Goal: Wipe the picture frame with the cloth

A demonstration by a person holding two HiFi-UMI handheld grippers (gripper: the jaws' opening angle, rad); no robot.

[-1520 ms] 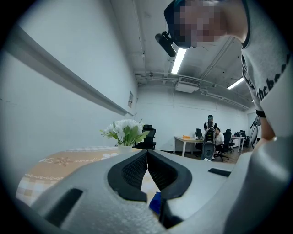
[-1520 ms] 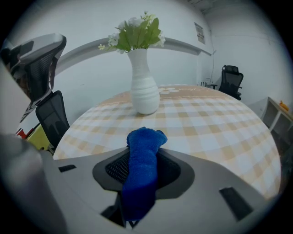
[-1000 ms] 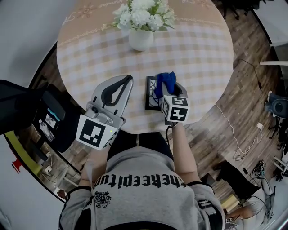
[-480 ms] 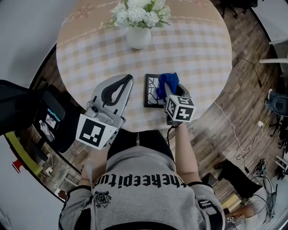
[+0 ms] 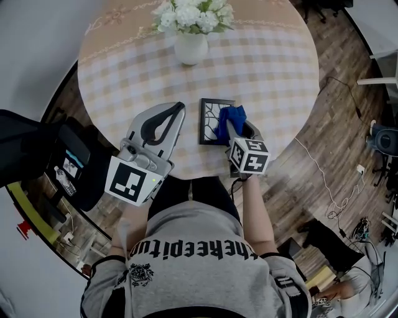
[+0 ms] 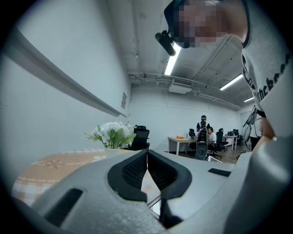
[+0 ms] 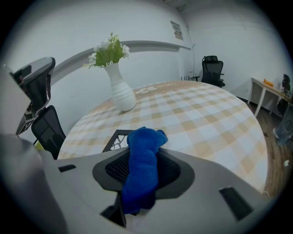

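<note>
frame: picture frame (image 5: 211,121) is lying flat on the table (image 5: 273,68), near the person's edge, dark border w/ a cracked-looking pattern inside; in the right gripper view only its left corner (image 7: 113,137) is showing past the cloth.
cloth: blue cloth (image 5: 232,117) is sitting over the frame's right part; can't tell if it's pressing on the glass. Bunched top end (image 7: 143,141) is sticking out past the jaw tips.
right gripper: right gripper (image 5: 235,126) is clamping the cloth, both jaws closed on it, tips hanging over the frame's right side; cloth is running down the middle of the pads (image 7: 143,157).
left gripper: left gripper (image 5: 180,108) is hovering just left of the frame, not touching it; jaws are pressed together at the tips w/ nothing between (image 6: 147,154).
frame vs tool: frame is lying between the two grippers, nearer the right one.
table: round, checked beige/white tablecloth.
vase: white vase (image 5: 191,48) w/ white flowers (image 5: 189,13) is standing well behind the frame, upright.
writing: shirt (image 5: 199,261) is carrying a line of print, upside down in head view, "keepit" readable, rest unclear. Wall sign (image 7: 175,29) is too small to read.
background: office desks and chairs (image 6: 215,139) are showing far off in the left gripper view.
</note>
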